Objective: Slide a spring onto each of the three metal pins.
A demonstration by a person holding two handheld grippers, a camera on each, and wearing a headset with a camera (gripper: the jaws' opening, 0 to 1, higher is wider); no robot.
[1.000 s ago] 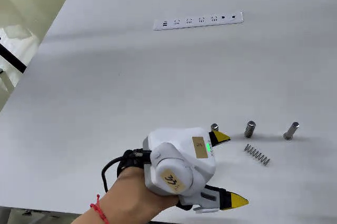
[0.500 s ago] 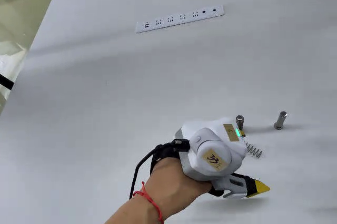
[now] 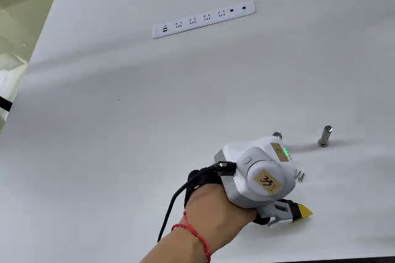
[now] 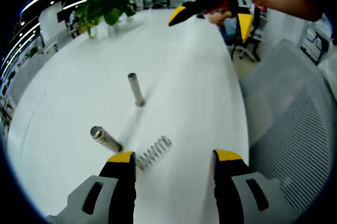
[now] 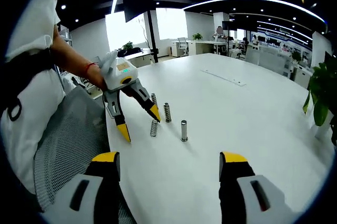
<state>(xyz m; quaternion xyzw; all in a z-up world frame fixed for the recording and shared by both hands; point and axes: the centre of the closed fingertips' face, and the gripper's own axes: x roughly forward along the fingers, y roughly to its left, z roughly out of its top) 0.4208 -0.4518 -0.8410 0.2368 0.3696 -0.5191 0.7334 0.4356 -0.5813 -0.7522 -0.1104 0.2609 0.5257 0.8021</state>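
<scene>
My left gripper (image 4: 175, 155) is open and low over the white table, with a loose spring (image 4: 154, 151) lying between its jaws, nearer the left one. A pin wearing a spring (image 4: 105, 139) stands just beyond the left jaw. A bare metal pin (image 4: 136, 89) stands farther off. In the head view a hand holds the left gripper (image 3: 295, 189) over the spring (image 3: 300, 176), with the bare pin (image 3: 324, 135) to its right. My right gripper (image 5: 169, 156) is open and holds nothing. It faces the left gripper (image 5: 140, 123), the loose spring (image 5: 154, 127), a sprung pin (image 5: 167, 112) and the bare pin (image 5: 184, 130).
A white power strip (image 3: 203, 19) lies far back on the table (image 3: 123, 121). The table's near edge runs just below the left gripper's hand. A grey mesh chair (image 4: 295, 129) stands beside the table. A potted plant (image 4: 108, 8) sits at the far end.
The left gripper has moved right, past the first pins, and come down around the loose spring. The head camera has shifted, so the whole scene sits differently.
</scene>
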